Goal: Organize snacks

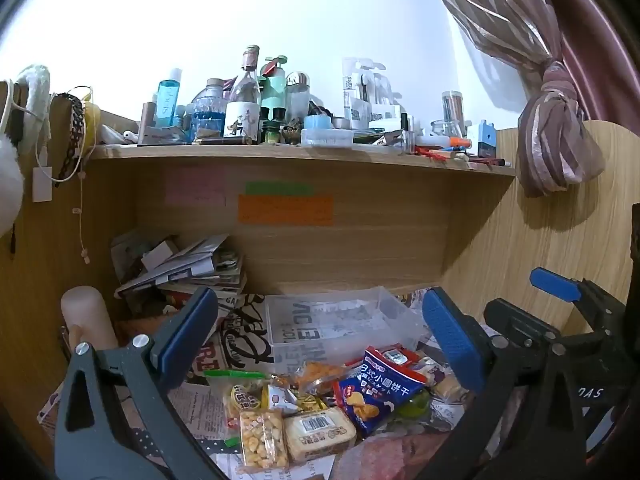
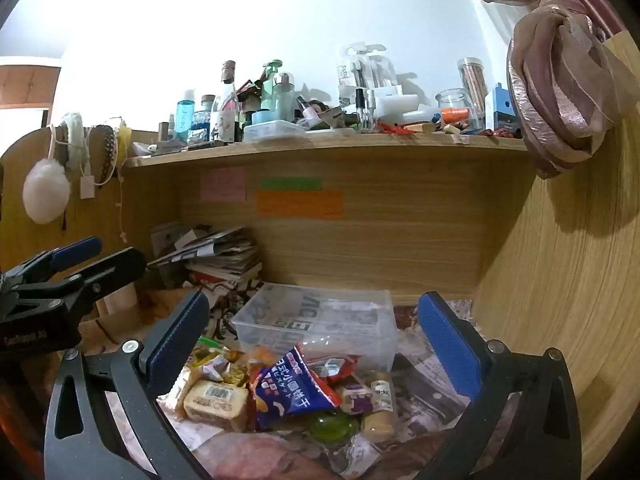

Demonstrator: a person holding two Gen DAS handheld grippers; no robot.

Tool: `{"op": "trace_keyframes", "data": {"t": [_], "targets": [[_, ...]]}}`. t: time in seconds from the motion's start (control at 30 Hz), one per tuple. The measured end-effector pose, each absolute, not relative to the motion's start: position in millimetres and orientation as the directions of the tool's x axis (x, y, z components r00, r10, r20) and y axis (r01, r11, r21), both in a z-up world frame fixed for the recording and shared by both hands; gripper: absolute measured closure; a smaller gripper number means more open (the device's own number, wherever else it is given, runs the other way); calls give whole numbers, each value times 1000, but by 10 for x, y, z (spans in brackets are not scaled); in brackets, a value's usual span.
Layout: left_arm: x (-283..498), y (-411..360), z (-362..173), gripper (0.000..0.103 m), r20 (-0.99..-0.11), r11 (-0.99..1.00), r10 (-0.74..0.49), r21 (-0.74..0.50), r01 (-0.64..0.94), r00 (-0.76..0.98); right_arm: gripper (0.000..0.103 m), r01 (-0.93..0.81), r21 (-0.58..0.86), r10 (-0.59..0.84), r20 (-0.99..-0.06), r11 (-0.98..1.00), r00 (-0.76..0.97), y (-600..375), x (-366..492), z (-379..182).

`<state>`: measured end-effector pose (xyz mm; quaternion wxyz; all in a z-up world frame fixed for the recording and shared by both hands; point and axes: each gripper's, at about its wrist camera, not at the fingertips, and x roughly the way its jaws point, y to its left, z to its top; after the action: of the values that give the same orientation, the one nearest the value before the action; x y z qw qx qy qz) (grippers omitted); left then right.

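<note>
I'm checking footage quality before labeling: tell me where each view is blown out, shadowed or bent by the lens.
Left wrist view: the white wall is overexposed, the knotted curtain throws a shadow on the wood panel, and the shelf edge bows with fisheye curvature. Right wrist view: the wall glares similarly, the snack pile sits dimmer, and black vignette fills the corners.
</note>
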<state>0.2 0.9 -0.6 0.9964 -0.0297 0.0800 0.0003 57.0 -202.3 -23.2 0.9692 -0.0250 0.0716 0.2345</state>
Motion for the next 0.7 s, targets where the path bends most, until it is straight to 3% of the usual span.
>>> {"op": "trace_keyframes", "data": {"t": [0.7], "targets": [[59, 15, -8, 0, -166, 998, -4, -60, -6, 986, 0, -455, 1, 450, -154, 890, 880, -2042, 575, -237]]}}
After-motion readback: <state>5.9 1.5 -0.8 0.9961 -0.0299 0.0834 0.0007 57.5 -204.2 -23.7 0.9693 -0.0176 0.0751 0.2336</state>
